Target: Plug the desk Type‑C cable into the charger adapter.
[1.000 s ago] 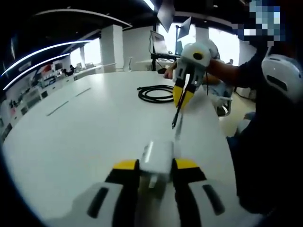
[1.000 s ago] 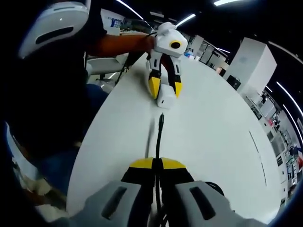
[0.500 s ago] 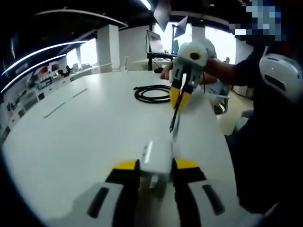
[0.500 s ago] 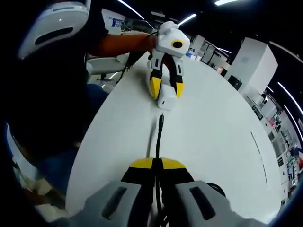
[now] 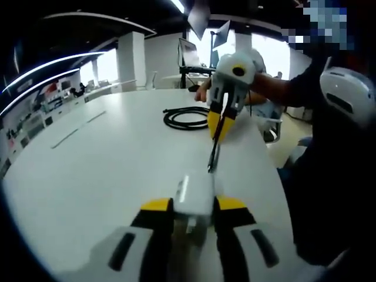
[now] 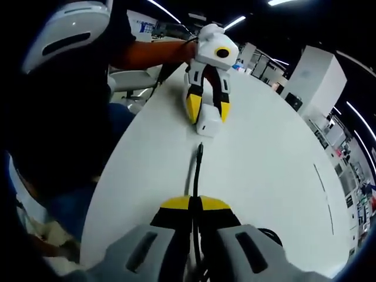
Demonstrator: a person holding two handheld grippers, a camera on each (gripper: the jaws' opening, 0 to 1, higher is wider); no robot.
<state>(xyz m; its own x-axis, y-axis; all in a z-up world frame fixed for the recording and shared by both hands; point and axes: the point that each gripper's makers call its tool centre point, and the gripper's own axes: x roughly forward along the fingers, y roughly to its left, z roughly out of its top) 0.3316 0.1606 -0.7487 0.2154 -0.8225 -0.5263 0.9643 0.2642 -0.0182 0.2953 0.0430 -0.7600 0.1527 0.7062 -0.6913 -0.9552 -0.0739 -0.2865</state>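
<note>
Left gripper view: left gripper (image 5: 192,207) has its jaws clamped on the white charger (image 5: 194,195), held just above the white table (image 5: 106,164), port end facing away from the camera. Right gripper (image 5: 222,115) comes in from the far side, pinching the black cable (image 5: 214,150) a little behind its plug. Plug tip sits just short of the charger's far face; I read a small gap, not contact. Rest of the cable lies coiled on the table (image 5: 187,117) behind the right gripper.

Right gripper view: same picture from the other end. Right gripper (image 6: 195,207) is closed on the cable (image 6: 196,176), which sticks out straight ahead between the jaws. Plug tip (image 6: 200,147) points at the charger (image 6: 207,124) held in the left gripper (image 6: 206,111). Clear strip of table (image 6: 264,158) is visible between the tip and the charger, so not plugged in.

Status, as I judge it:
- Done: both parts picked up and held firm, brought nose to nose, roughly lined up along one axis.
- Left: close the last gap, seat the plug in the port, then let go.

Can't see the port itself in either view, too small and blurred, so can't confirm fine alignment. The free cable end between jaws and tip looks long enough to flex under push, so a slightly off-centre approach would likely bend it rather than seat it.
</note>
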